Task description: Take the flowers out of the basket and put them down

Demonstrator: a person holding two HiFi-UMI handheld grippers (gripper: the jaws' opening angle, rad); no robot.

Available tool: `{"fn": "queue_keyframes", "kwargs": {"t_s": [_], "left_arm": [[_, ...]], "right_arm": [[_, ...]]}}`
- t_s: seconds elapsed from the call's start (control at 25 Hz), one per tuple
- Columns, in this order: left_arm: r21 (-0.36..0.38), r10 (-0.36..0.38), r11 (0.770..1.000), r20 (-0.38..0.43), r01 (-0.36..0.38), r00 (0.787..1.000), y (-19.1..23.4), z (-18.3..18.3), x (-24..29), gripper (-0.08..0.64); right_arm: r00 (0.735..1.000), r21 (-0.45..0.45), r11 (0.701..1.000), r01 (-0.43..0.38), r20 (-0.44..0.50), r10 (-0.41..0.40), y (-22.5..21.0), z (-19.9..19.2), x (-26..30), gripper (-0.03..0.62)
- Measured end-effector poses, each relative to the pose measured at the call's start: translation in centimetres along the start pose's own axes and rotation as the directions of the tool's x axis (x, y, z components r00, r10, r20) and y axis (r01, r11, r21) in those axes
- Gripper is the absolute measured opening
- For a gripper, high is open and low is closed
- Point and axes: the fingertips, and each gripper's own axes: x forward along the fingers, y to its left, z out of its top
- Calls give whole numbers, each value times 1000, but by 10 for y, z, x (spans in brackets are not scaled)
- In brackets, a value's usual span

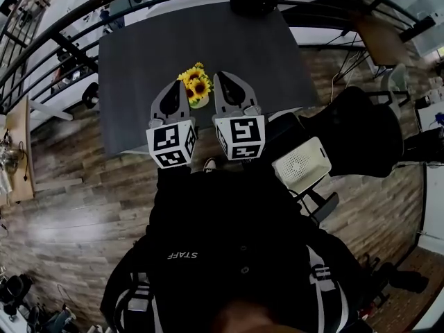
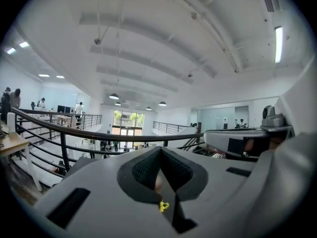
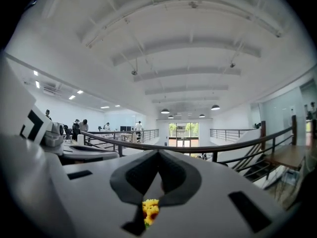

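A person in a dark jacket (image 1: 229, 255) stands at the near edge of a dark counter (image 1: 236, 40) on a wood-floored mezzanine, holding one hand-held gripper in each hand, side by side and pointing out level over the counter top. The left hand-held gripper (image 1: 175, 83) has its jaws together at the tips with nothing clamped between them. The right hand-held gripper (image 1: 221, 75) is likewise closed and empty. A small bunch of yellow sunflowers (image 1: 196, 85) sits on the counter. In the head view it shows in the gap between the two tools, free of both. Its base is a small pale container too small to make out. Each gripper view catches only a scrap of yellow bloom through the slot below its closed jaws, with a curved black railing (image 2: 74, 129) and the open white hall beyond. A white chair (image 1: 302, 164) stands to the person's right, beside the counter.
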Motion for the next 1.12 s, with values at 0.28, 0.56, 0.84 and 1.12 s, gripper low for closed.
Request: {"fn": "queue_keyframes", "kwargs": {"t_s": [0.28,0.56,0.84,1.12], "left_arm": [[11,-18,1000,9,18,1000,-6,15,-5,0],[18,-34,999,20,33,999,-10,20,-4,0],[20,-45,999,9,45,999,-14,16,0,0],[23,-46,999,11,46,999,-12,15,-1,0]], "right_arm": [[1000,-16,1000,-13,22,14,5,16,-3,15],[1000,-3,1000,13,28,-12,4,20,-7,14],[999,-7,1000,15,32,-15,2,19,-6,14],[999,-19,1000,1,40,-1,8,19,-2,14]]}}
